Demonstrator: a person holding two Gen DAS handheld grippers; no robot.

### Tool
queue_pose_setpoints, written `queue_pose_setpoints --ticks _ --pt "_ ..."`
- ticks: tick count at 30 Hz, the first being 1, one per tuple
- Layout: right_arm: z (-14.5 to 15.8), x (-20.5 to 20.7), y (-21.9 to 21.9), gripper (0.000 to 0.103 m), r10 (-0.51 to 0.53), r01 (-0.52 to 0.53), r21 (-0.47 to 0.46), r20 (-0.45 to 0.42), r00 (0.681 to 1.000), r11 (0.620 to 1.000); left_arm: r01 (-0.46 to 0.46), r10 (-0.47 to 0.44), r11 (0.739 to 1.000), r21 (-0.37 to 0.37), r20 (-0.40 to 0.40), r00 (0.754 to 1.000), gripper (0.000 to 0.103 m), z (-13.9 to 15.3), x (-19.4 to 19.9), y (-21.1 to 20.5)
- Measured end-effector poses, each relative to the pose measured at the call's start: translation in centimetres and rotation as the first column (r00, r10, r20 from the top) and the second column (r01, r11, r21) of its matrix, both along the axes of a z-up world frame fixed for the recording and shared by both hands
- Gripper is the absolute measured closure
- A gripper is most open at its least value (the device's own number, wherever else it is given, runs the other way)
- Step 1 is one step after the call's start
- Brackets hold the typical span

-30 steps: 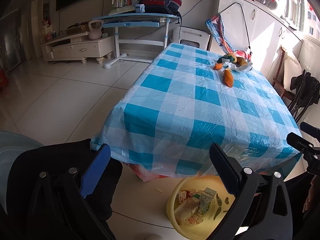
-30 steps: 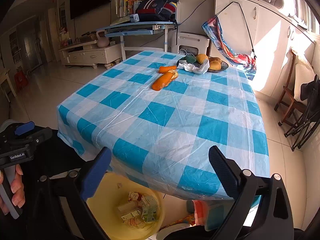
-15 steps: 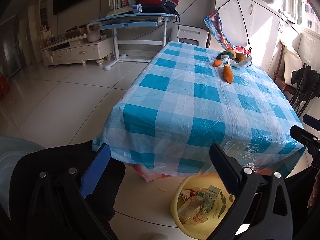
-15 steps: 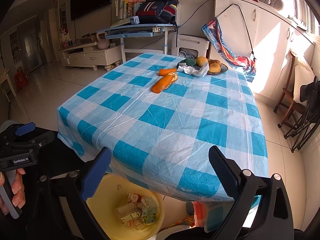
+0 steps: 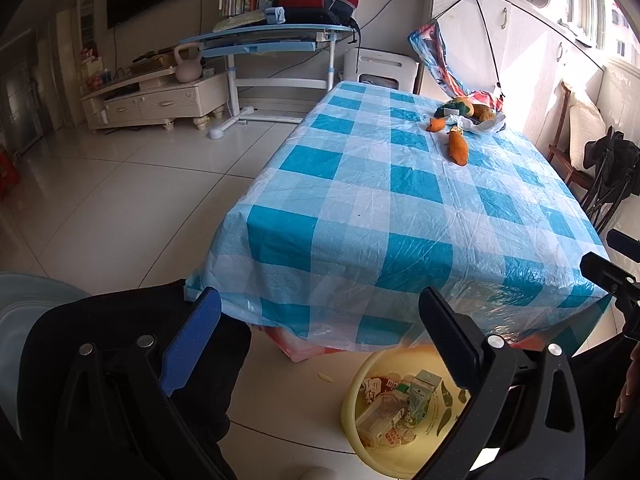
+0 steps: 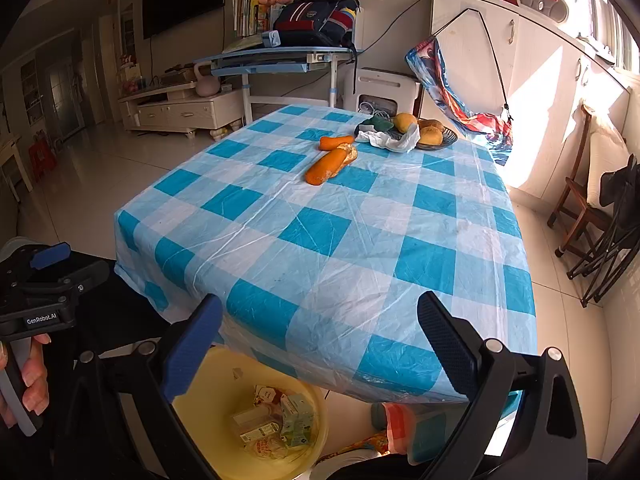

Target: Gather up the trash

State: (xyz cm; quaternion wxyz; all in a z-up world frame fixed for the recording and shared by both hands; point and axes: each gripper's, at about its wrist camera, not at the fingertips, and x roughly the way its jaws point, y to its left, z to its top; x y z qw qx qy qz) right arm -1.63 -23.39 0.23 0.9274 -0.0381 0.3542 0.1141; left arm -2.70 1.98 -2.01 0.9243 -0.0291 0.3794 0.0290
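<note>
A yellow basin [image 5: 362, 384] [image 6: 224, 380] sits on the floor at the near end of the table, with cartons and wrappers [image 5: 400, 404] [image 6: 276, 420] lying in it. My left gripper [image 5: 320, 336] hangs open above the floor left of the basin, nothing between its fingers. My right gripper [image 6: 320, 340] is open too, held over the table's near edge and the basin. The table wears a blue-and-white checked cloth [image 5: 400, 200] [image 6: 340, 232]. At its far end lie orange vegetables [image 5: 457, 148] [image 6: 330, 166], a crumpled white wrapper [image 6: 390, 142] and a dish of buns [image 6: 434, 136].
A wooden chair [image 6: 576, 200] and a dark folded frame [image 6: 612, 240] stand right of the table. Beyond the far end are a blue desk [image 5: 272, 38], a white appliance [image 5: 380, 68] and a low cabinet [image 5: 160, 100]. A person's dark clothing [image 5: 120, 340] fills the lower left.
Both cameras have risen and tilted slightly, so the table looks a bit lower in view. Both grippers stayed open and the basin's contents are unchanged.
</note>
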Motion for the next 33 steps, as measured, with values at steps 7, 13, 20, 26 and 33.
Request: queue_pose_setpoints --ticks 7,13,20,26,33 --pt "0.20 -0.09 -0.24 0.009 -0.005 0.005 0.006 0.011 1.000 1.000 -0.002 0.002 1.000 0.000 0.002 1.000 0.007 -0.08 -0.01 0.11" --pt "0.37 -0.16 -0.29 0.009 -0.005 0.005 0.008 0.021 1.000 1.000 -0.003 0.003 1.000 0.000 0.002 1.000 0.007 -0.14 -0.03 0.25" --pt "0.45 -0.30 -0.31 0.009 -0.005 0.005 0.010 0.026 1.000 1.000 -0.012 0.012 1.000 0.000 0.006 1.000 0.007 -0.06 -0.03 0.45" --pt "0.54 -0.29 -0.33 0.009 -0.006 0.006 0.013 0.031 0.999 1.000 -0.016 0.016 1.000 0.001 0.011 1.000 0.007 0.14 -0.07 0.49" --pt "0.63 -0.32 -0.25 0.009 -0.004 0.004 0.013 0.035 0.999 1.000 -0.032 0.032 0.999 -0.002 0.021 0.999 0.007 0.46 -0.16 0.59"
